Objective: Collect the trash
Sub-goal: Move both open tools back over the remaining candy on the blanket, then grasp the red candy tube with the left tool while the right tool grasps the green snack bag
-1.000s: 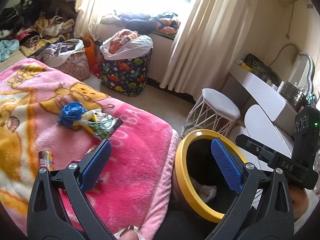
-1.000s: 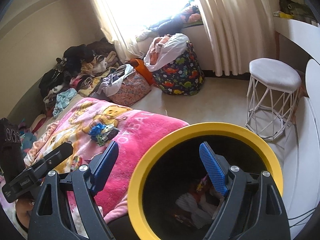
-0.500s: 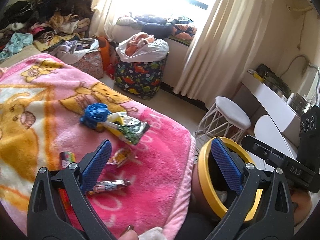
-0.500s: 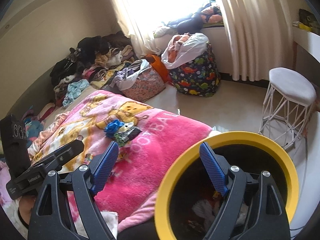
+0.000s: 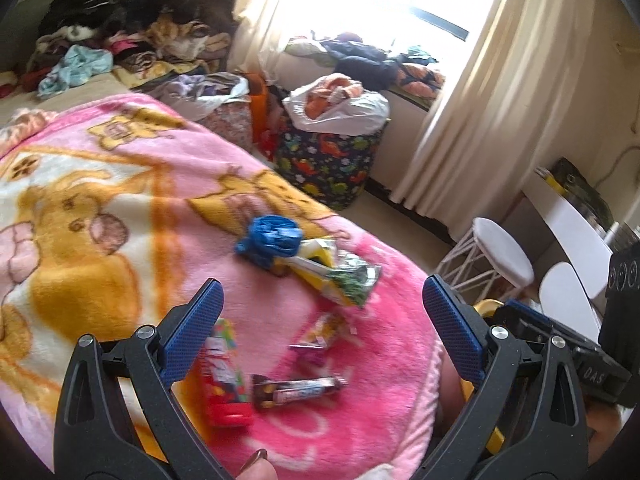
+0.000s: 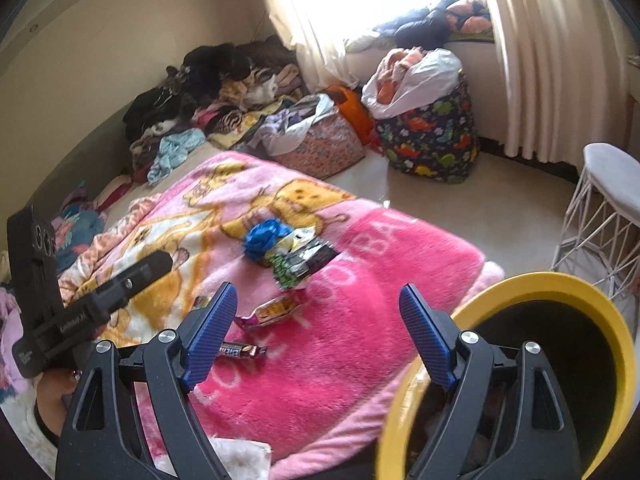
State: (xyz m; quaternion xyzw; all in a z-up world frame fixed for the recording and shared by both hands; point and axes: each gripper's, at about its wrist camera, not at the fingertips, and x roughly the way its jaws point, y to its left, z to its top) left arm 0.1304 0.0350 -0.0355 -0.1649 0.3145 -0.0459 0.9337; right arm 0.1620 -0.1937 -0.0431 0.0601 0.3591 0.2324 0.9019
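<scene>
Looking along two hand-held tools over a bed covered by a pink cartoon blanket, both views show litter scattered on the bedding.

In the left wrist view, the left tool hovers above the blanket with its blue pads spread wide and nothing between them. Going left to right under it: a red sweet packet lies just beside the left pad, then a dark chocolate bar wrapper, then a small pink-and-yellow sweet wrapper. Farther up the blanket sits a crumpled blue plastic bag, touching a green-and-yellow snack packet to its right. At the right edge, part of the yellow-rimmed bin shows beyond the bed, mostly hidden by the tool.

In the right wrist view, the right tool is likewise wide open and holds nothing. At far left the black body of the other tool appears, gripped by a hand. The same wrappers lie on the blanket ahead of and between the pads. At lower right the bin stands against the bed's corner, its dark inside showing some rubbish, blurred.

Behind, left to right: piled clothes, a patterned laundry basket, curtains, a white stool.
</scene>
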